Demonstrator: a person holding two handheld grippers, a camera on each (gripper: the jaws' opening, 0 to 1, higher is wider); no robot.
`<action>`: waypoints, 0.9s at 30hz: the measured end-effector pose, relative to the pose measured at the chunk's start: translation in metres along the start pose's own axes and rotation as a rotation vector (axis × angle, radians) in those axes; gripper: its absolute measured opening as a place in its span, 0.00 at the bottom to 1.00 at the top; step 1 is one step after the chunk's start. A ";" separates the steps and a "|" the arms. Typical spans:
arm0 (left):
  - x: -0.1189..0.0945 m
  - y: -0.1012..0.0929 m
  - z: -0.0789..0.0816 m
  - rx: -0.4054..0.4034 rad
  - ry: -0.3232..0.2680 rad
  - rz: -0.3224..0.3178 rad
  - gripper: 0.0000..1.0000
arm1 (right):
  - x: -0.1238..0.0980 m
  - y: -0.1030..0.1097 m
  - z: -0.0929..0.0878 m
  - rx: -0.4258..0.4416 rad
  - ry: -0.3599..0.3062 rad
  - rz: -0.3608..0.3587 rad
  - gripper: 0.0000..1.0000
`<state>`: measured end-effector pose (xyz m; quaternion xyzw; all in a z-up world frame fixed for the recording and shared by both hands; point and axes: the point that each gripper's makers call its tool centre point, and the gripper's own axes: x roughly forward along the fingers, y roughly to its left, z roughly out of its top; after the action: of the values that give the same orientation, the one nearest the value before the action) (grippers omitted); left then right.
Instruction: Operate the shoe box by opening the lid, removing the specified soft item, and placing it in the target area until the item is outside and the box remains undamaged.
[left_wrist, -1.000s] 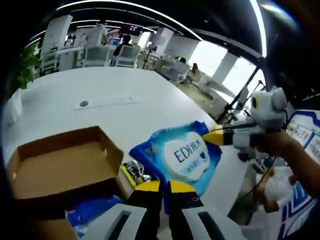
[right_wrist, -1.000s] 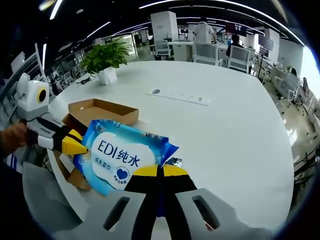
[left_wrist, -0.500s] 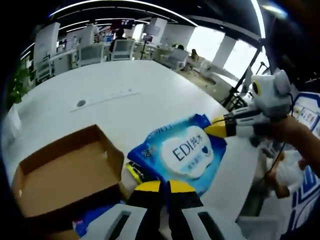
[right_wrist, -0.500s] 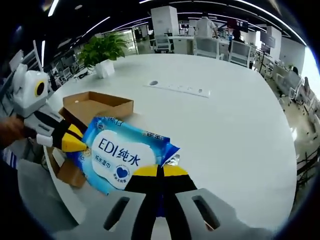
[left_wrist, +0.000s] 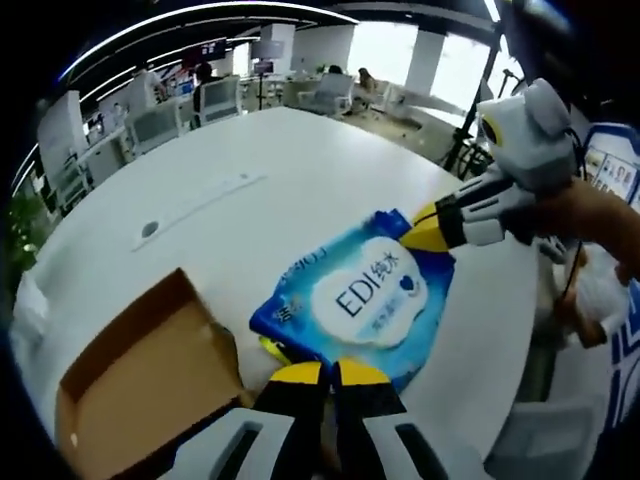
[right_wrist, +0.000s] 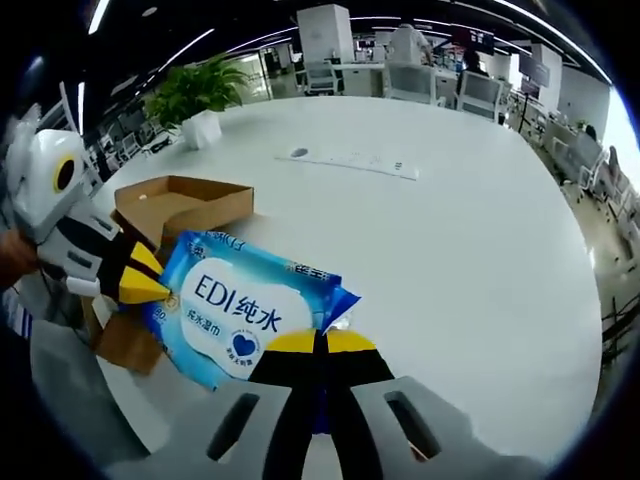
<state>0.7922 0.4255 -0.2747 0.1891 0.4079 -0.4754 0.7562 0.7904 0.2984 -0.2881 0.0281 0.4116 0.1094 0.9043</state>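
Left gripper view: one blue wipes pack (left_wrist: 362, 300), frame centre, held by two grippers. Left gripper (left_wrist: 320, 372) clamps its near edge; right gripper (left_wrist: 420, 230) pinches its far corner, from upper right. One open cardboard box (left_wrist: 150, 385) at lower left. Right gripper view: wipes pack (right_wrist: 245, 310) above round white table (right_wrist: 450, 260); potted plant (right_wrist: 195, 100) upper left, office desks behind.

My left gripper (left_wrist: 320, 372) has pale grey jaw bodies with slotted cut-outs, black shanks and yellow tips. My right gripper (right_wrist: 320, 342) is built the same. Behind the right gripper's (left_wrist: 425, 228) yellow tips run black-and-white finger sections to a rounded white housing, a thin dark cable trailing beneath it.
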 end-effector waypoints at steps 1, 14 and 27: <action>0.001 0.000 -0.001 0.012 0.010 0.002 0.02 | 0.002 -0.001 -0.001 0.001 0.003 0.001 0.00; 0.015 0.001 -0.007 0.153 0.106 0.027 0.02 | 0.015 -0.008 -0.006 0.027 0.027 0.005 0.00; 0.024 0.002 -0.025 0.217 0.178 0.027 0.01 | 0.031 -0.007 -0.016 0.031 0.037 0.008 0.00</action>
<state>0.7875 0.4299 -0.3090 0.3167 0.4171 -0.4876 0.6986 0.7991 0.2978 -0.3224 0.0416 0.4300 0.1070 0.8955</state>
